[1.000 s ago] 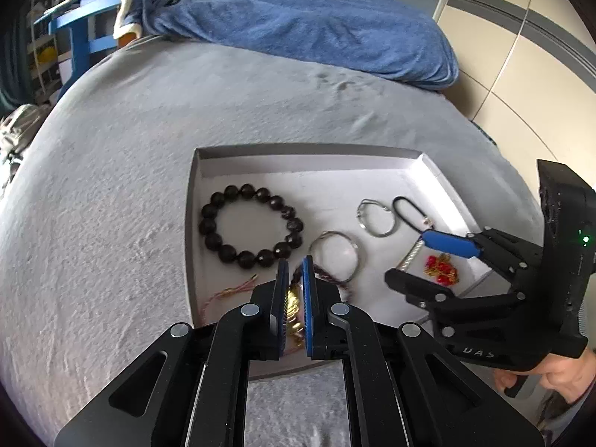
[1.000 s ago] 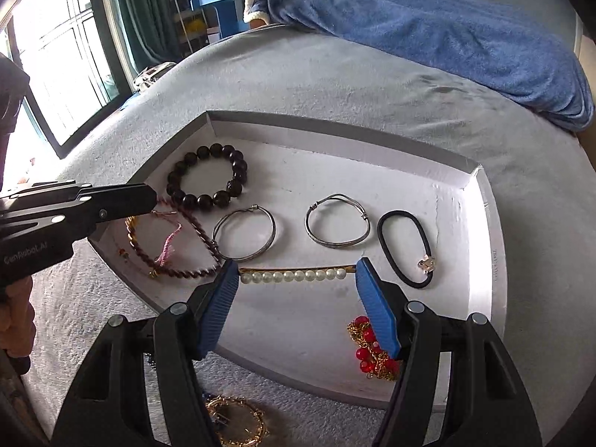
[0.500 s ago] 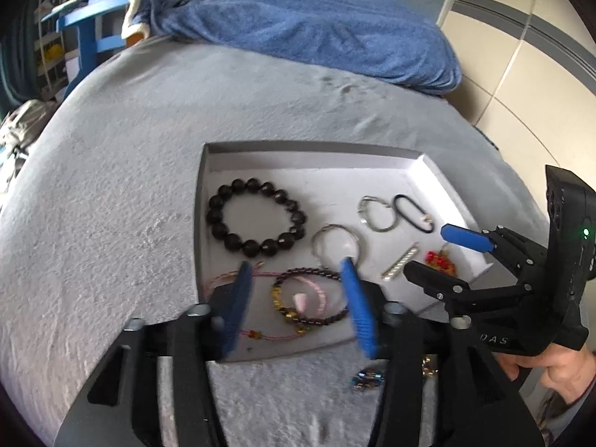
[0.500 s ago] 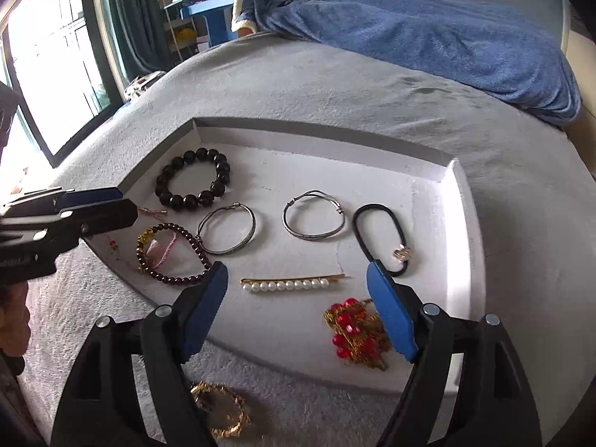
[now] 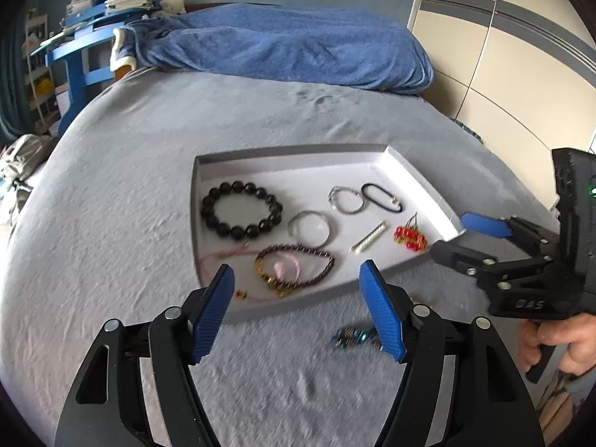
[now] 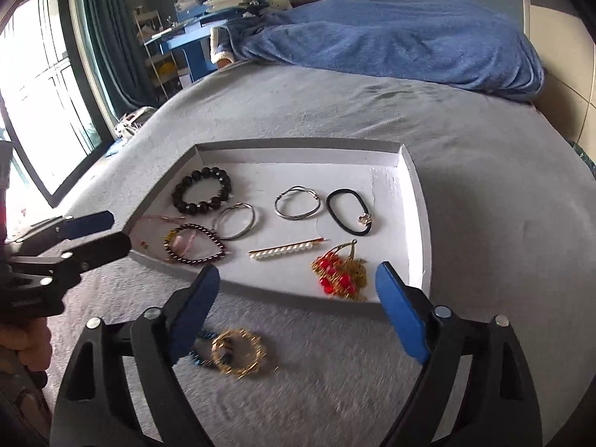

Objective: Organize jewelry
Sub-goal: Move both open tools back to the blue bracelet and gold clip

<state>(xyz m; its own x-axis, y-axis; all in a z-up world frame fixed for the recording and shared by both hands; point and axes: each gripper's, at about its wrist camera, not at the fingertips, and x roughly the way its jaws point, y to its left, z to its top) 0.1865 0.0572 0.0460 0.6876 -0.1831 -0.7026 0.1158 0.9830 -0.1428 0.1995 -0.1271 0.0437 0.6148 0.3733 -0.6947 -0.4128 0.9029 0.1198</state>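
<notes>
Grippers, left (image 5: 296, 311) and right (image 6: 298, 313), hang spread and empty just short of the tray (image 6: 417, 201), where most jewelry already lies; a gold bracelet (image 6: 238, 352) waits on the blanket (image 6: 484, 186) just under the right one's left finger. A low pinch may snag the plush pile or an entangled blue piece, and the tray's near wall (image 6: 260, 292) could catch a carried bracelet, though open floor lies beyond the hairpin (image 6: 283, 250).

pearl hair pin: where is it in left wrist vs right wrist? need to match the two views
Left wrist: pearl hair pin lies right of centre in the tray, slanting up to the right, just left of the red bead cluster.
Right wrist: pearl hair pin lies near the middle, almost level, above-left of the red bead cluster.
Shared landmark: the black bead bracelet in the tray's far-left part.
</notes>
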